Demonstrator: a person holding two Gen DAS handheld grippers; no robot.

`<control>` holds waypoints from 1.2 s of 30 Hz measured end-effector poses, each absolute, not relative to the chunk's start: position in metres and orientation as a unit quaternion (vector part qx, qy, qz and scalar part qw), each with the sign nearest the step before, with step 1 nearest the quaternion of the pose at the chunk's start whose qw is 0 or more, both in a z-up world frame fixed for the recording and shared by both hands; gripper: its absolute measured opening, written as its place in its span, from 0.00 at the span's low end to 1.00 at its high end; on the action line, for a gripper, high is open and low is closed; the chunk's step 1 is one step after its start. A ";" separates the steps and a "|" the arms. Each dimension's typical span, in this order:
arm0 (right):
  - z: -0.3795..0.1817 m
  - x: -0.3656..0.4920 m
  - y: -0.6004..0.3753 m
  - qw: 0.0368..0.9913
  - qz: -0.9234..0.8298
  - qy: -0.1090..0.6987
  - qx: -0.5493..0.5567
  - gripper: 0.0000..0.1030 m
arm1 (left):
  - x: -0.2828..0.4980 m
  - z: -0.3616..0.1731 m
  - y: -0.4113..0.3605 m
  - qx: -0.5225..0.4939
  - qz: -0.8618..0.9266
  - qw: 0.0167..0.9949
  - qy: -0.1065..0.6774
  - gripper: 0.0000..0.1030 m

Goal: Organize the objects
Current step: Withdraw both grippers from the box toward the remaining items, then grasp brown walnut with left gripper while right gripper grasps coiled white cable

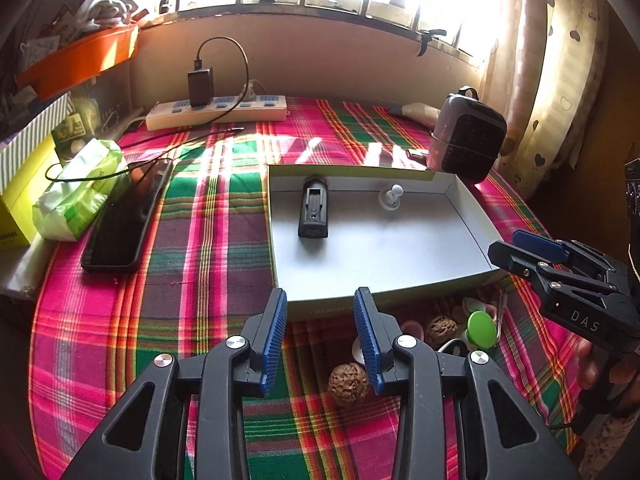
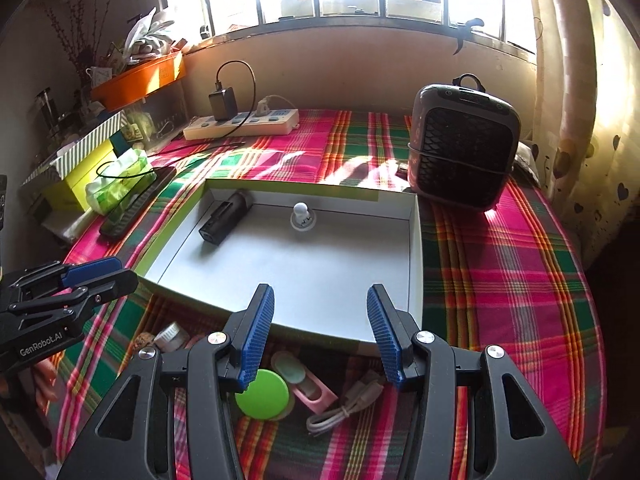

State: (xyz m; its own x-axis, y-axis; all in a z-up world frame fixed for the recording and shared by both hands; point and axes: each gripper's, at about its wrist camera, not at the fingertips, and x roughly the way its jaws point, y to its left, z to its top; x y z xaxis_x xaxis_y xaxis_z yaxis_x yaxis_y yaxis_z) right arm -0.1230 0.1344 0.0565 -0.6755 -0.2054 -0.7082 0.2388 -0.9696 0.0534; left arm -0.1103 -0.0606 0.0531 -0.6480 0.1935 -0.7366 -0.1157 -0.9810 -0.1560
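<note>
A shallow white box [image 1: 380, 264] with green outer walls lies on the plaid cloth. Inside it are a black oblong device [image 1: 314, 210] and a small white bulb-shaped plug [image 1: 392, 196]. In front of the box lie two walnuts [image 1: 348, 384] [image 1: 440, 330], a green round lid [image 2: 262, 398], a pink case [image 2: 316, 394], a white cable [image 2: 348, 406] and a small white jar [image 2: 170, 336]. My left gripper [image 1: 320, 294] hovers open above the near walnut, nothing between its fingers. My right gripper [image 2: 320, 290] hovers open above the lid and cable, holding nothing.
A dark heater [image 2: 464, 144] stands at the back right beside the box. At the left lie a black phone [image 1: 128, 216], a green tissue pack [image 1: 80, 192] and a yellow box [image 1: 20, 200]. A power strip [image 1: 216, 114] with a charger sits by the wall.
</note>
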 end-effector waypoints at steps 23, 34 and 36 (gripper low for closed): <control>0.014 -0.075 0.158 0.088 -0.906 0.013 0.413 0.49 | -0.071 0.017 -0.067 -0.435 0.888 0.121 -0.087 0.37; 0.004 -0.083 0.145 0.084 -0.900 0.037 0.426 0.58 | -0.071 0.012 -0.059 -0.443 0.883 0.131 -0.083 0.38; 0.003 -0.084 0.146 0.070 -0.900 0.047 0.428 0.58 | -0.072 0.011 -0.058 -0.445 0.882 0.132 -0.081 0.38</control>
